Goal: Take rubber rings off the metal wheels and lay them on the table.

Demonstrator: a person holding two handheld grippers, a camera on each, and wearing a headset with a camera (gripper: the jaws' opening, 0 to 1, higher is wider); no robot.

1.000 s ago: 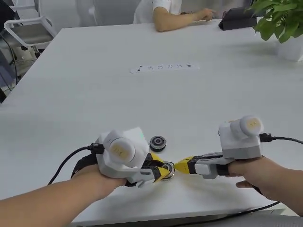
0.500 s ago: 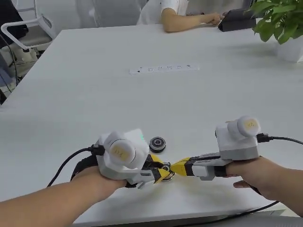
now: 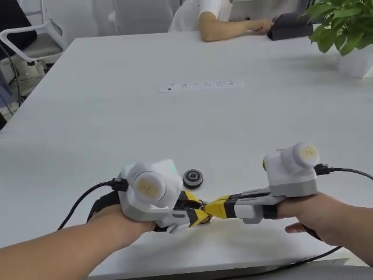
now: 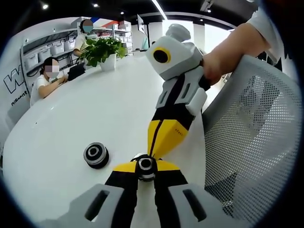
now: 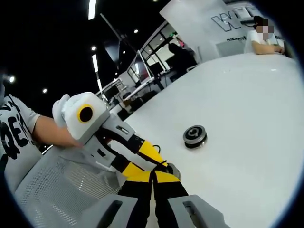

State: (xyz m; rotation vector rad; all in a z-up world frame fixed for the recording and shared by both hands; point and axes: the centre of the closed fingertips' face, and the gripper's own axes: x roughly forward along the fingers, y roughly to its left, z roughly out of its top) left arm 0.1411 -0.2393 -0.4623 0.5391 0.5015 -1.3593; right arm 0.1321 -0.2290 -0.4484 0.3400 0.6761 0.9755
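My left gripper [image 3: 200,214] is shut on a small metal wheel [image 4: 146,166], held just above the white table [image 3: 116,116] near its front edge. My right gripper [image 3: 210,208] faces it from the right. Its yellow jaws are shut, and their tips [image 4: 152,153] pinch the black rubber ring at the wheel's rim [image 5: 172,170]. A second wheel [image 3: 193,177] with its black ring on lies flat on the table just behind both grippers, also seen as the second wheel [image 4: 96,155] and the second wheel [image 5: 195,135].
A white power strip [image 3: 201,85] lies mid-table. At the far end a person [image 3: 224,20] sits beside a dark device [image 3: 294,24], and a potted plant [image 3: 344,26] stands at the far right. A mesh chair [image 4: 247,133] is behind the near table edge.
The right gripper has edged slightly left and up against the held wheel. The left gripper and the loose wheel have stayed put. The head camera has shifted a little.
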